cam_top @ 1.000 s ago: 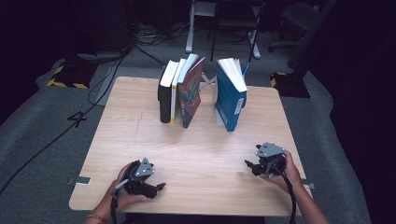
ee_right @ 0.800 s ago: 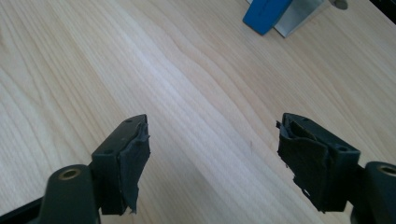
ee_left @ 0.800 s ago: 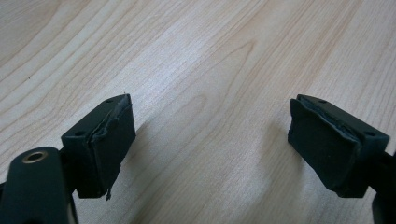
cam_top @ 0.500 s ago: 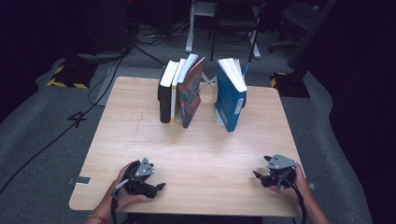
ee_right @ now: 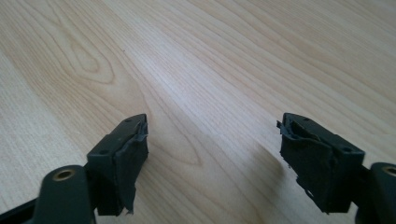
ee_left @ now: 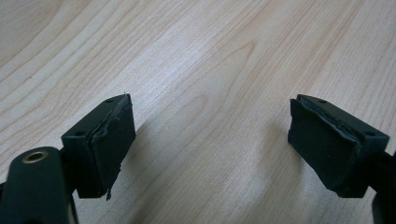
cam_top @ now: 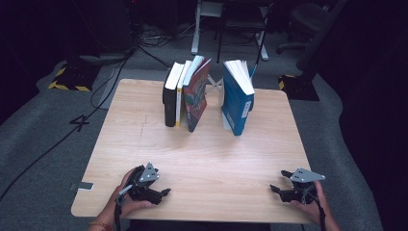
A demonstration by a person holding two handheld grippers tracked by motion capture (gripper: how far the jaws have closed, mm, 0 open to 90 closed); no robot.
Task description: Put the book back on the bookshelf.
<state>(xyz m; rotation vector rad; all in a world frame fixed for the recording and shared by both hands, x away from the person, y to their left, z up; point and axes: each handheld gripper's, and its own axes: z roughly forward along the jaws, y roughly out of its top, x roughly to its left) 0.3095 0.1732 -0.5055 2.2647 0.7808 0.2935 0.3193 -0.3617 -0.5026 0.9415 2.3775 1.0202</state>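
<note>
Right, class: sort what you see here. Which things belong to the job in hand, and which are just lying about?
Job in hand:
- black book, thin yellow-spined book and red-covered book, standing together
- blue book, standing apart
- open left claw, open right claw
- light wooden table

Lying about:
- black cables on the grey floor
- yellow-and-black striped block

A white figure "4" (cam_top: 79, 122) is marked on the grey floor (cam_top: 43, 139), off the desk's left edge. The blue book (cam_top: 236, 108) near the desk's far edge carries a white label on its spine, too small to read.
</note>
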